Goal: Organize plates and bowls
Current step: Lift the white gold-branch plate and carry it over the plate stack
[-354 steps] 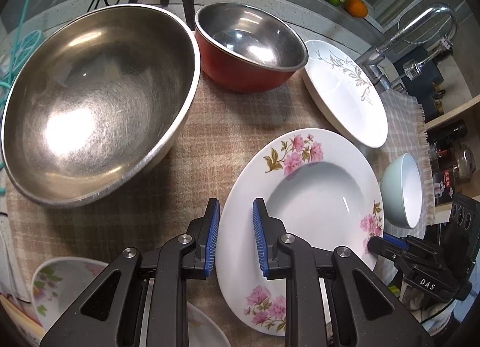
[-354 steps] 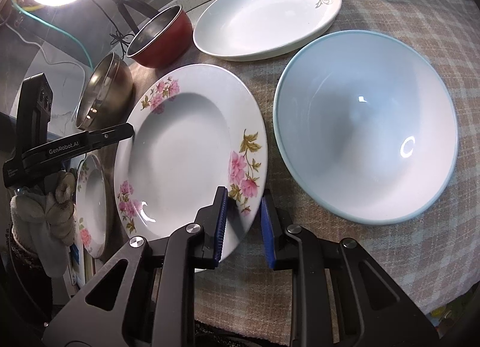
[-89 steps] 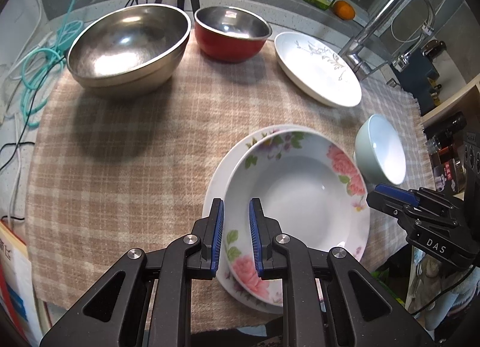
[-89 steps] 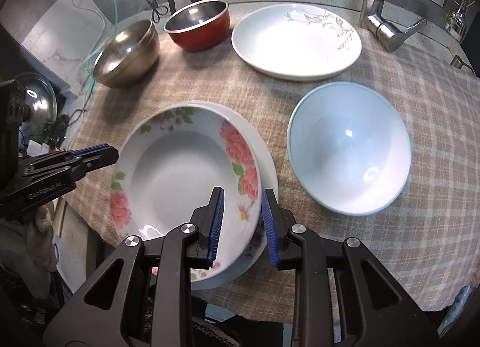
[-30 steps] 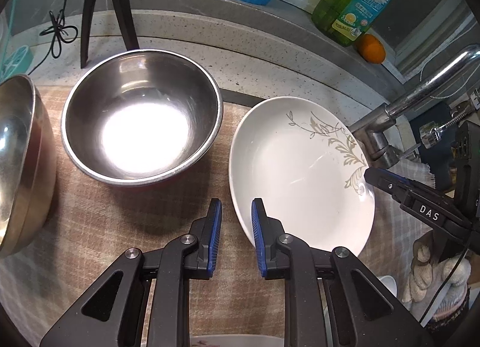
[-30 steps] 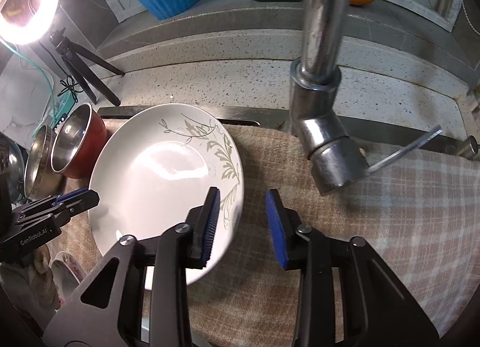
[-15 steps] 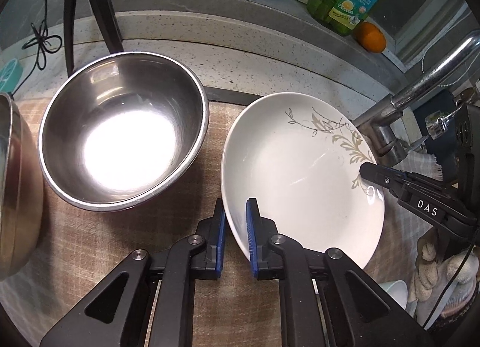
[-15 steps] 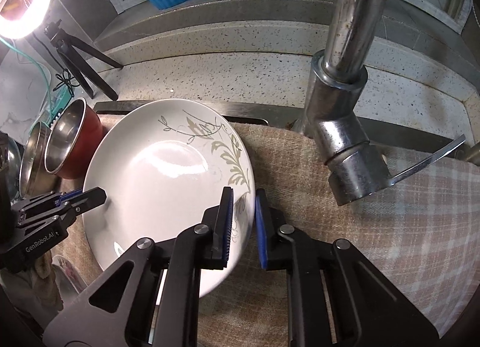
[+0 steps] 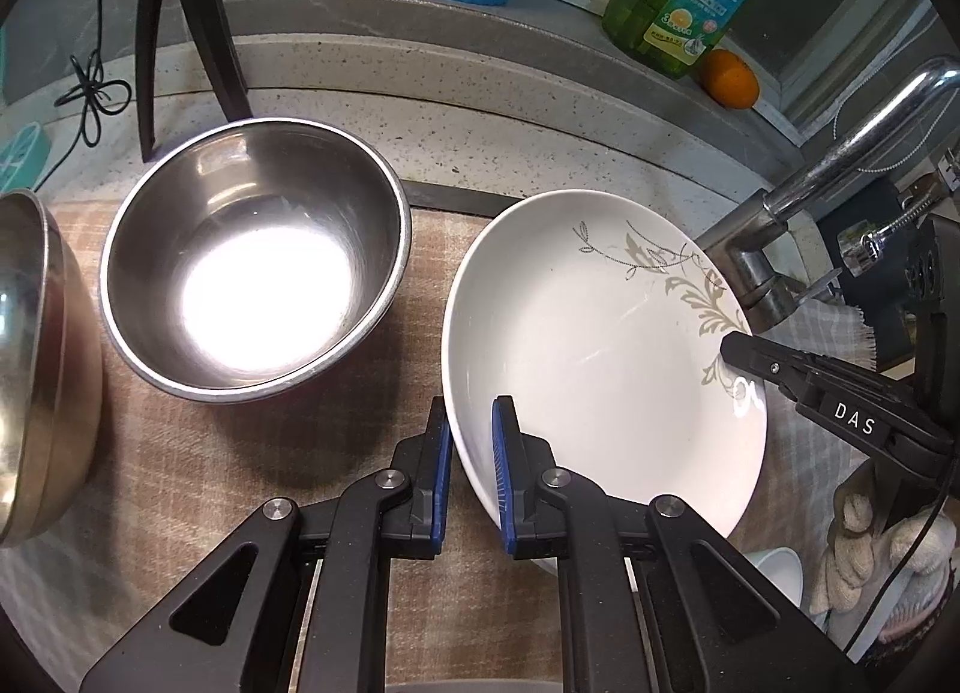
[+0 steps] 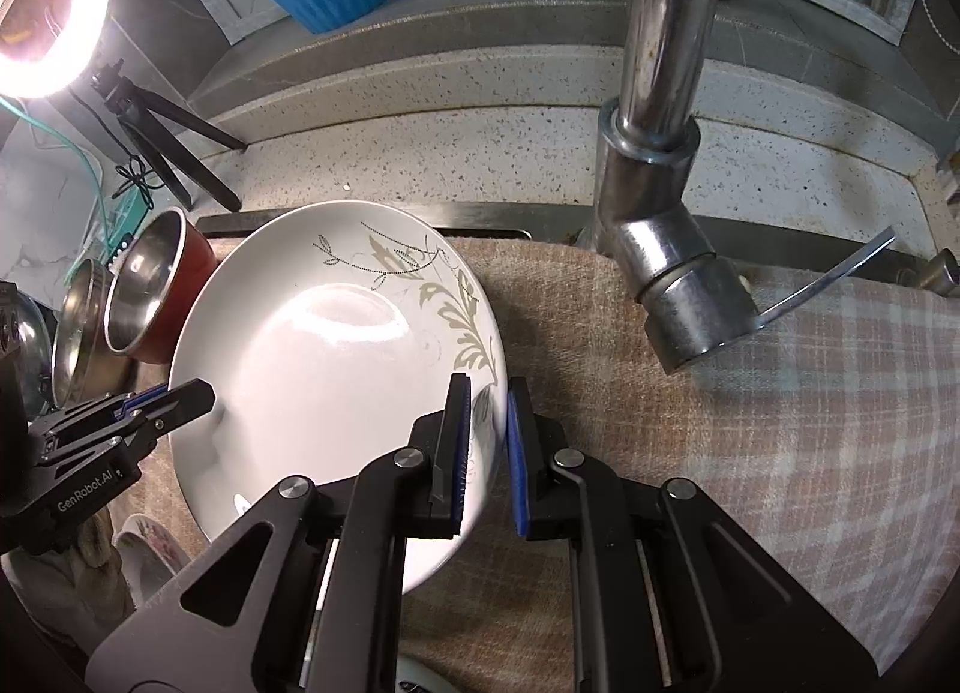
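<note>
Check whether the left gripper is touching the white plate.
Touching. The left wrist view shows the left gripper closed on the near rim of the white plate, a blue pad on each face of the rim.

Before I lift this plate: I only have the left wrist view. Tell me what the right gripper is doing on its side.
Observer: The right gripper is shut on the white leaf-pattern plate, with its fingers either side of the rim by the printed leaves.
Operator: Describe the outside of the steel bowl beside the plate.
Observer: That bowl is red outside.
Operator: Check under my left gripper.
Observer: The edge of a patterned dish shows just below the left gripper.
</note>
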`<action>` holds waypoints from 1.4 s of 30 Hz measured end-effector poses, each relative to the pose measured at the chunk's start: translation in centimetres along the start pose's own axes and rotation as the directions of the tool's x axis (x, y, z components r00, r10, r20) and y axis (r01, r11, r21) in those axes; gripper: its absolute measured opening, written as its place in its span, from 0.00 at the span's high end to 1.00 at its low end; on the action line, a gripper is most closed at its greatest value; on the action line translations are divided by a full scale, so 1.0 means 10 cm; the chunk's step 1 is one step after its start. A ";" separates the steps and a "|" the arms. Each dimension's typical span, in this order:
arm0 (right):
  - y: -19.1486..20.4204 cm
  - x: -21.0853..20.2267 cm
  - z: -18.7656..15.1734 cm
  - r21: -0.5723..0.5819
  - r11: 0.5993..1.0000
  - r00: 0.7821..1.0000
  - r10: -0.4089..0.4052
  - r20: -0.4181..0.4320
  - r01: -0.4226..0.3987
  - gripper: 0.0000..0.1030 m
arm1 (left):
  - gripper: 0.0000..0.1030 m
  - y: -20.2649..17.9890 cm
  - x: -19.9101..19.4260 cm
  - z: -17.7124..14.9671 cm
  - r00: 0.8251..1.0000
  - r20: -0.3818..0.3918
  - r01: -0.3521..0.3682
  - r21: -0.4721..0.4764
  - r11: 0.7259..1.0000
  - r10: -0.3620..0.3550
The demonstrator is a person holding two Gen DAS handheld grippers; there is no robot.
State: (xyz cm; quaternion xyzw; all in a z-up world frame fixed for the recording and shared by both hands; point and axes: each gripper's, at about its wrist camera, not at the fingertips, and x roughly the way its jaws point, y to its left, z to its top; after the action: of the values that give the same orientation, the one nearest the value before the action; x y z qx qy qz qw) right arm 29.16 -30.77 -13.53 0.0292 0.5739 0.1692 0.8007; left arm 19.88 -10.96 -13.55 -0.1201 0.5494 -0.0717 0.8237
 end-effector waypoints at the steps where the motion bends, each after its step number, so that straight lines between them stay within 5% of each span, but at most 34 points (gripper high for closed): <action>1: 0.01 -0.03 0.00 0.000 1.000 1.000 0.000 0.005 0.000 0.89 | 0.89 0.00 -0.02 0.00 1.000 0.003 0.001 0.001 1.000 -0.001; 24: 0.52 -0.78 -0.45 0.005 0.999 0.996 0.045 0.079 -0.046 0.89 | 0.89 0.25 -0.81 -0.36 0.997 0.062 0.056 0.012 0.998 -0.056; 42: 1.10 -1.09 -1.31 0.008 0.997 0.994 0.080 0.075 -0.081 0.89 | 0.89 0.65 -1.24 -0.94 0.997 0.030 0.064 0.015 0.998 -0.064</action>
State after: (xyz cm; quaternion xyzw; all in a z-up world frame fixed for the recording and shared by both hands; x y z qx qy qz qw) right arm 11.34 -25.70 -5.41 0.0629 0.5429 0.1969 0.8140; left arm 6.34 -2.71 -7.80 -0.1329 0.5323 -0.1000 0.8301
